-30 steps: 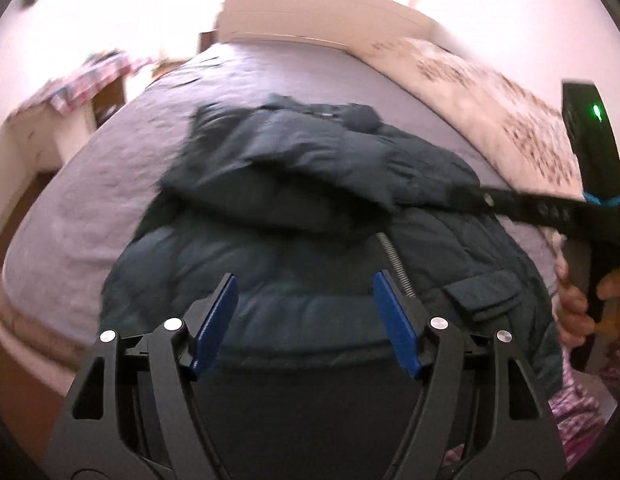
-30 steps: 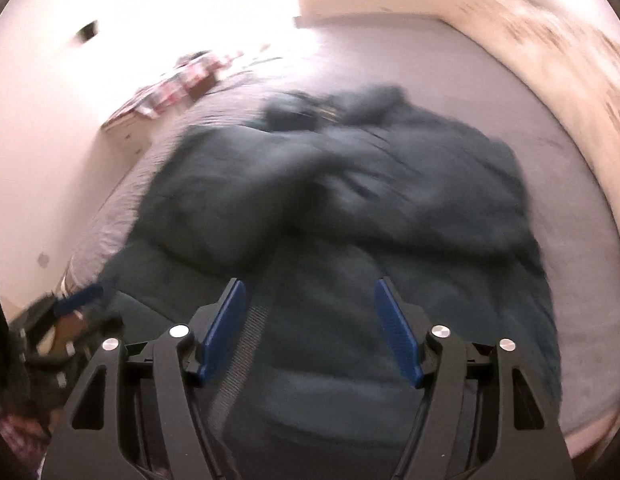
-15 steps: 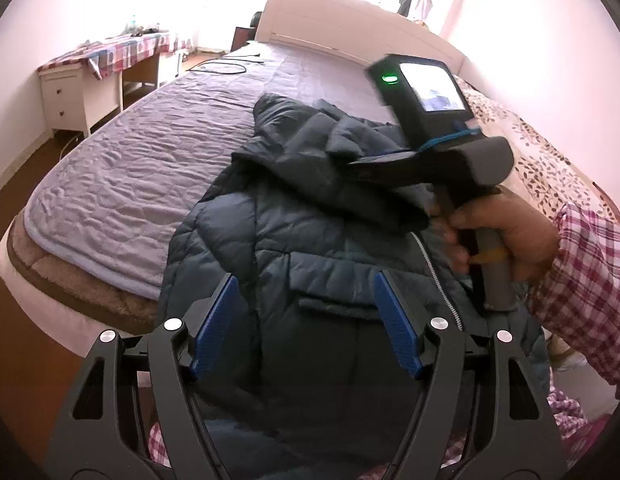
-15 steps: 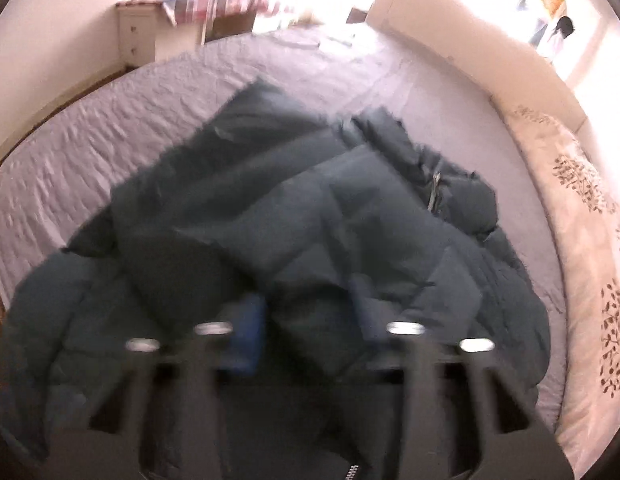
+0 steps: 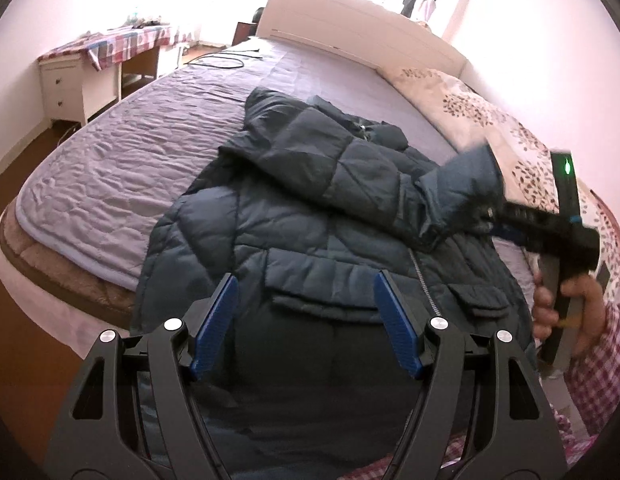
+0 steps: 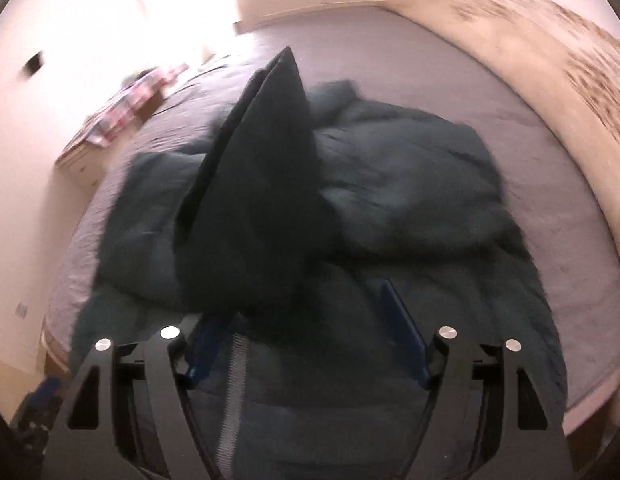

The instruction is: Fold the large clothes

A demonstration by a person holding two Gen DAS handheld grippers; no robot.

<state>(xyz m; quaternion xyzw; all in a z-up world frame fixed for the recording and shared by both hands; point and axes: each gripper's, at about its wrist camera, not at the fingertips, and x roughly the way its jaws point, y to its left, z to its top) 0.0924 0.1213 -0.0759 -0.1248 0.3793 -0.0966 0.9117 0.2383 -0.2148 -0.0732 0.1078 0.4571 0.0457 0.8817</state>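
Observation:
A dark teal quilted puffer jacket (image 5: 310, 216) lies on the bed with its front up, zipper and two flap pockets showing. My left gripper (image 5: 305, 320) is open and empty, above the jacket's lower hem. My right gripper (image 5: 490, 216) is at the jacket's right side, with a sleeve (image 5: 458, 184) lifted at its tips. In the right wrist view the blue pads (image 6: 406, 336) stand wide apart, and the raised sleeve (image 6: 265, 184) hangs in front of the right gripper (image 6: 305, 340). That view is blurred.
The bed has a lavender quilted cover (image 5: 121, 176) and a floral duvet (image 5: 502, 136) along its right side. A white headboard (image 5: 350, 12) is at the far end. A desk with a plaid cloth (image 5: 105, 48) stands by the left wall. A black cable (image 5: 225, 60) lies near the pillow end.
My right gripper swung from the jacket's middle to its right side, and the sleeve has risen with it. My left gripper has barely shifted.

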